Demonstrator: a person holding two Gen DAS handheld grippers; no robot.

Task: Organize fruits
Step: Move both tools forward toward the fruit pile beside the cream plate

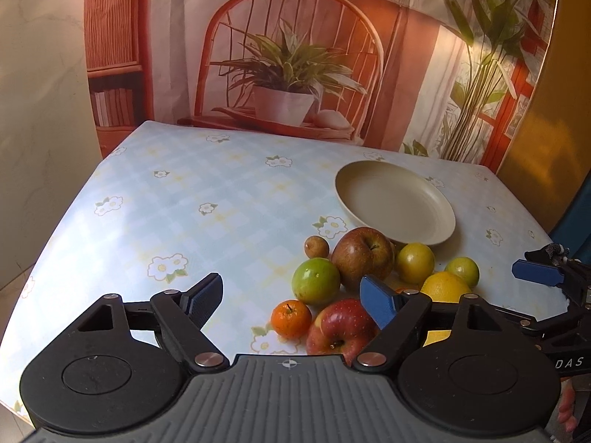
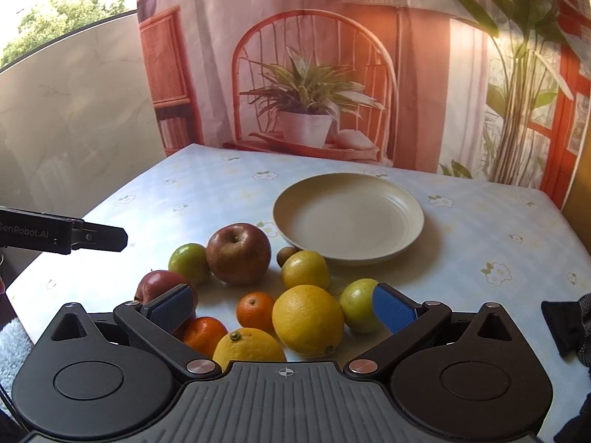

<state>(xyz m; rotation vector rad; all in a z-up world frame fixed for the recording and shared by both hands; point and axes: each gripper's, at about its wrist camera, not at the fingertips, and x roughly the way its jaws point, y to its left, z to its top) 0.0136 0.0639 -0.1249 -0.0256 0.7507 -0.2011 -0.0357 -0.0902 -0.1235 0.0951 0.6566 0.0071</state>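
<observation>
A pile of fruit lies on the flowered tablecloth in front of an empty cream plate (image 2: 347, 217), which also shows in the left wrist view (image 1: 395, 203). In the right wrist view I see a dark red apple (image 2: 238, 253), a green fruit (image 2: 189, 262), a red apple (image 2: 162, 286), a large orange (image 2: 308, 319), a lemon (image 2: 247, 347), two mandarins (image 2: 255, 310) and yellow-green fruits (image 2: 304, 269). My right gripper (image 2: 282, 310) is open above the oranges. My left gripper (image 1: 291, 301) is open above a mandarin (image 1: 291, 318) and the red apple (image 1: 340, 328). Neither holds anything.
The table (image 1: 184, 199) ends at a printed backdrop with a chair and plant at the rear. A marble wall (image 1: 40, 110) stands to the left. The right gripper's blue finger (image 1: 539, 273) shows at the left view's right edge; the left gripper's body (image 2: 62, 234) shows at the right view's left edge.
</observation>
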